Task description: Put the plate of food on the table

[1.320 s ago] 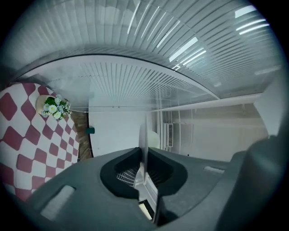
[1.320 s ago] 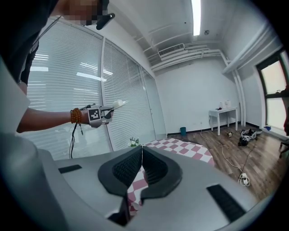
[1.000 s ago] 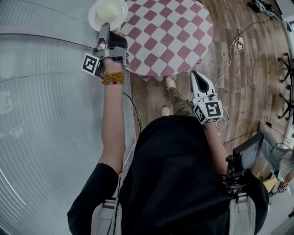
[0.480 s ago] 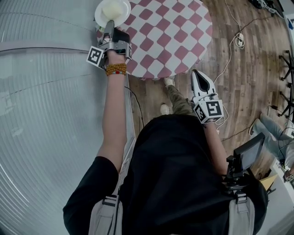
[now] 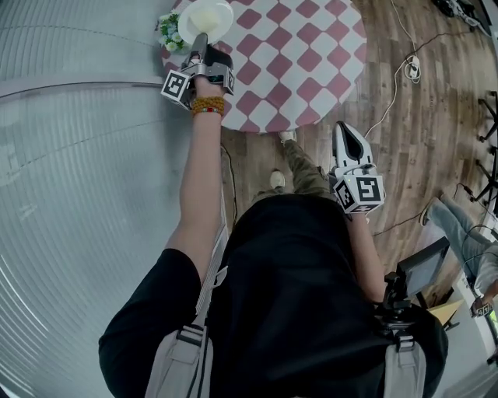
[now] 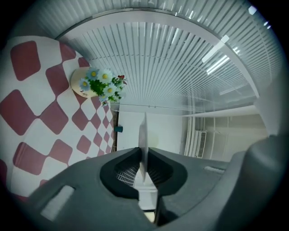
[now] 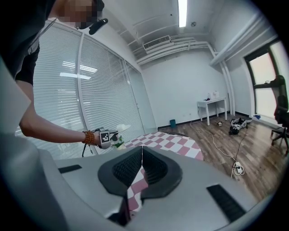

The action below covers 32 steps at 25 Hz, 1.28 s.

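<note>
A white plate with pale food on it hangs over the far left edge of the round table with the red-and-white checked cloth. My left gripper is shut on the plate's near rim. In the left gripper view the plate shows edge-on, pinched between the jaws of the left gripper. My right gripper hangs over the wooden floor near the table's front edge, jaws shut with nothing between them. From the right gripper view, past the right gripper, the plate shows above the table.
A small pot of white and blue flowers stands on the table's left rim, right beside the plate, also seen as flowers. A ribbed glass wall runs along the left. Cables lie on the floor to the right.
My left arm has carried the plate to the right, from beside the table's edge to over its corner near the flowers. The right gripper has hardly moved.
</note>
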Available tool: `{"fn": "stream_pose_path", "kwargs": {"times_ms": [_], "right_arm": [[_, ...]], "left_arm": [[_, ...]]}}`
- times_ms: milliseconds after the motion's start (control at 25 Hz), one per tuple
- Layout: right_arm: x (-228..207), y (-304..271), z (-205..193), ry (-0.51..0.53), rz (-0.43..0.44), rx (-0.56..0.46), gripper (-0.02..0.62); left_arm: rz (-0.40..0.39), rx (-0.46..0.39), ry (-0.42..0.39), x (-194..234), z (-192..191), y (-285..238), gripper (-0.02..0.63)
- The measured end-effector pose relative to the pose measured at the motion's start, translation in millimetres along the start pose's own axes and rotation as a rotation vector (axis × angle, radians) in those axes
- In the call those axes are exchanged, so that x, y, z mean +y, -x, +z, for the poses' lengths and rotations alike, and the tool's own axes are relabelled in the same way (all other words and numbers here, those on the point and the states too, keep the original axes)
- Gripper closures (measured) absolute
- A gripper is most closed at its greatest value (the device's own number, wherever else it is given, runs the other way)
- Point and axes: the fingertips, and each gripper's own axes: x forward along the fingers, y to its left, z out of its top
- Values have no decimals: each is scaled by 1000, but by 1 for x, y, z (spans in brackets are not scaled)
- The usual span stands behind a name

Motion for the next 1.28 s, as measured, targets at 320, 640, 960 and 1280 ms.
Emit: {"fn": "stream_pose_path", "kwargs": {"times_ms": [320,640,960,1280], "right_arm": [[-8,2,-4,1,6,12,583],[-26,-8,-8,-6,-18,36,584],[-36,-23,-7,4,-23,51,583],[-48,-34,-12,-3,-20,75,583]], "left_arm": [[118,-8,15,68,-6,6,578],[209,-54,70,114,8,14,578],[279,-85,81,146,16,16,578],[367,-93,77,177,14,24,578]]}}
